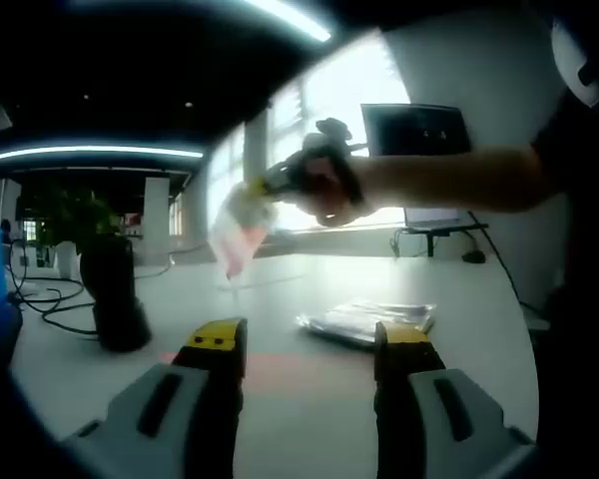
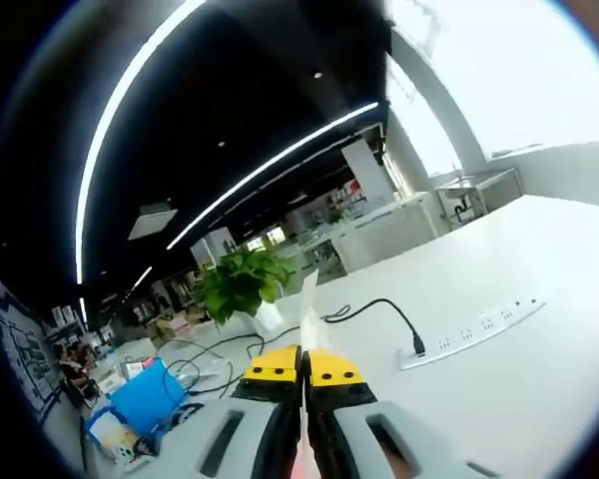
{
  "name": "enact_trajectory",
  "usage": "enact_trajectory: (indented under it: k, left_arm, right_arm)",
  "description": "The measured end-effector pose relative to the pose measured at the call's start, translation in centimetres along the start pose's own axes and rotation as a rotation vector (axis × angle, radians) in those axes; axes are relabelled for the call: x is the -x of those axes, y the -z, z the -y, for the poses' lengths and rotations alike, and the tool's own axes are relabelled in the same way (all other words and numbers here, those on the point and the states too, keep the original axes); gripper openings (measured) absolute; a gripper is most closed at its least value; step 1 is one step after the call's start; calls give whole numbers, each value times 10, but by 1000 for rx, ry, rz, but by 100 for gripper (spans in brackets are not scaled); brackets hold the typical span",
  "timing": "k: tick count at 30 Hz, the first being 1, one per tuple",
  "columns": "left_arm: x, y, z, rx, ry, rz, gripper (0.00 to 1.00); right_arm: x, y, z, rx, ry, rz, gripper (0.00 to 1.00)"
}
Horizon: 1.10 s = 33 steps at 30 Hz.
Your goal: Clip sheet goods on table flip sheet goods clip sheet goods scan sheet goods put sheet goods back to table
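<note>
Above white table [image 1: 309, 394], translucent pink-tinted sheet [image 1: 238, 235] in right gripper [image 2: 302, 370]

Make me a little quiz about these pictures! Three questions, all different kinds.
1. True or false: the right claw is shut on a sheet.
2. What lies flat on the table ahead of the left claw? A) shiny packets B) a cup C) a book
3. Fill in: the left claw is ____.

Key: 1 true. 2 A, the packets. 3 open.

White table [image 2: 539, 289], bright windows [image 1: 339, 90] (ceiling strip lights [image 2: 270, 165]).
</note>
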State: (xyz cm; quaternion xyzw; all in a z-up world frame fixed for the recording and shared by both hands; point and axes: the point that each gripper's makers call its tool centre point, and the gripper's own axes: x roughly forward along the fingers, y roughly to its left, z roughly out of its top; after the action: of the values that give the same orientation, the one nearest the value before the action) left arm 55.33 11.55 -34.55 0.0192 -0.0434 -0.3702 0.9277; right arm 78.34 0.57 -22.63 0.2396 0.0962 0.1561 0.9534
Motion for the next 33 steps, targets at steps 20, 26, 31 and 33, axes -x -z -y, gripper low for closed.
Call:
enact_trajectory:
  k: [20,26,31,33]
  left_arm:
    - [0,2,2,-8,3,-10,44]
    - [0,1,1,-5,1,-7,44]
    - [0,0,1,-7,1,-4,44]
    - [0,0,2,-8,3,-2,44]
  right_arm:
    - [-12,23,71,-257,64,-113,0]
    - [-3,33,96,-200,118,-174,0]
    - [11,49,108,-166,146,-216,0]
    - [16,55,113,-142,159,-233,0]
